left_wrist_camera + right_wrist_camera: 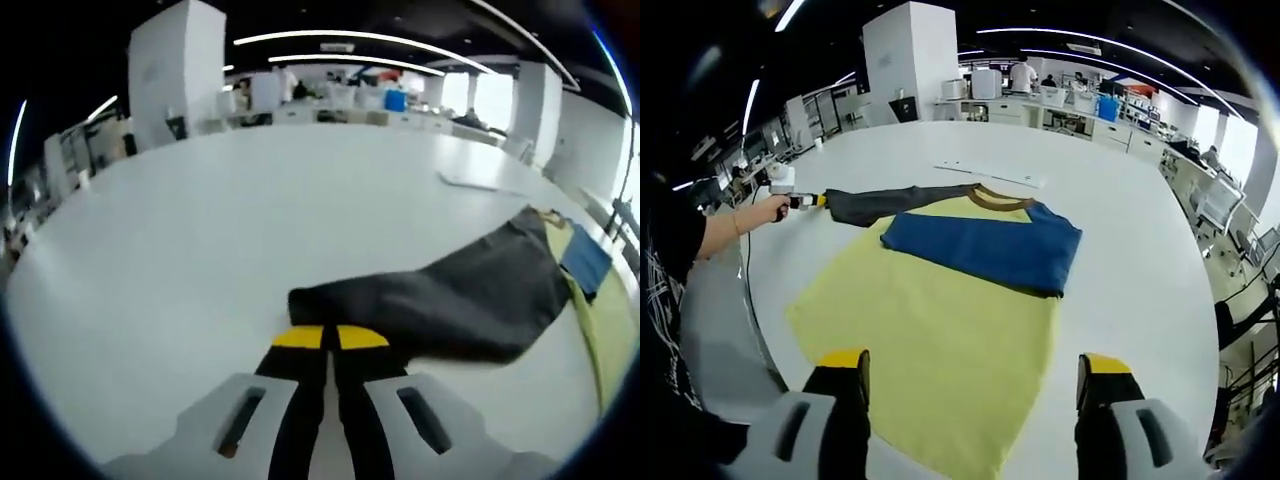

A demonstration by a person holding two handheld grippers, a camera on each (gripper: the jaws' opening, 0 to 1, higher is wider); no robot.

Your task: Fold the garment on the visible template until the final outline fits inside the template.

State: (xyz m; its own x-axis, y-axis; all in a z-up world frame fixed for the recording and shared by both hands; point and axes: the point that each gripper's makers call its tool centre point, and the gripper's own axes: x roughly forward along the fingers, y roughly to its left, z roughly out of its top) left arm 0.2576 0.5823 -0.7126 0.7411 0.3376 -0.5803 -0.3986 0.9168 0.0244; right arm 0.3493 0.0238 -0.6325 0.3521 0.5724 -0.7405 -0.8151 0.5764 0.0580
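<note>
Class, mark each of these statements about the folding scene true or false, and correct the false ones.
1. The left gripper is shut on the dark grey sleeve. True.
2. The right gripper is clamped on the yellow body. False: its jaws stand wide apart above the yellow body, holding nothing.
3. A blue sleeve lies folded across the upper part of the garment. True.
4. The garment lies on a dark wooden table. False: the table is white.
5. The dark grey sleeve is pulled out sideways, away from the body. True.
6. The collar is blue. False: it is brown.
</note>
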